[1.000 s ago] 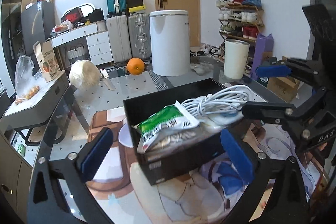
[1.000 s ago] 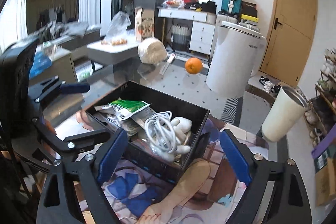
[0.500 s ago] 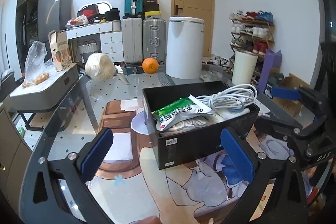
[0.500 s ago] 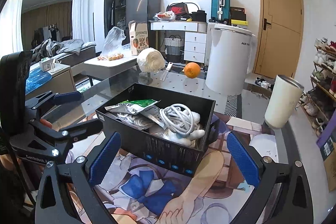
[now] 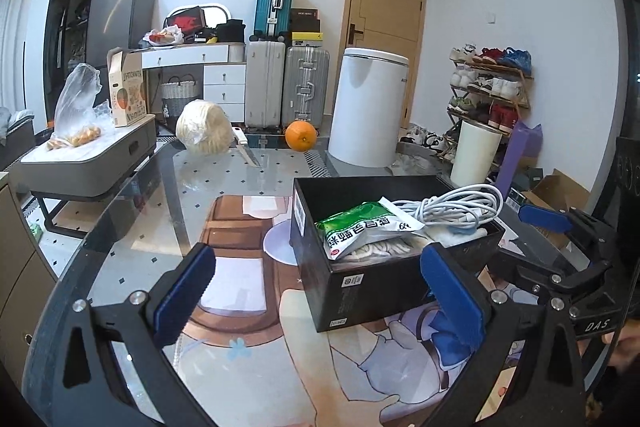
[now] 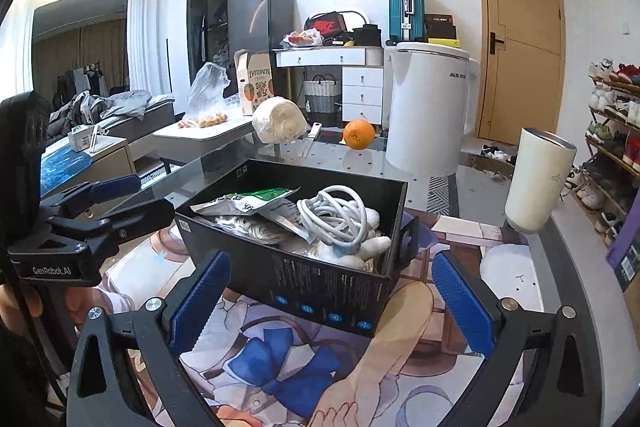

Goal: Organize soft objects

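A black box (image 5: 372,283) stands on the printed mat on the glass table; it also shows in the right wrist view (image 6: 320,283). In it lie a green and white snack bag (image 5: 366,229), a coiled white cable (image 5: 460,205) and a white plush toy (image 6: 370,247). My left gripper (image 5: 318,291) is open and empty, just in front of the box's left side. My right gripper (image 6: 330,297) is open and empty, in front of the box's other side. Each gripper shows in the other's view: the right one (image 5: 560,247), the left one (image 6: 100,203).
On the glass table behind the box are a wrapped cabbage (image 5: 204,127), a knife (image 5: 246,149), an orange (image 5: 301,135) and a cream tumbler (image 6: 538,179). A white bin (image 5: 370,107) stands beyond the table. A grey side table (image 5: 88,155) is at the left.
Both grippers have drawn back from the box and levelled out; the box now sits farther off and smaller in both views. Both stay open and empty.
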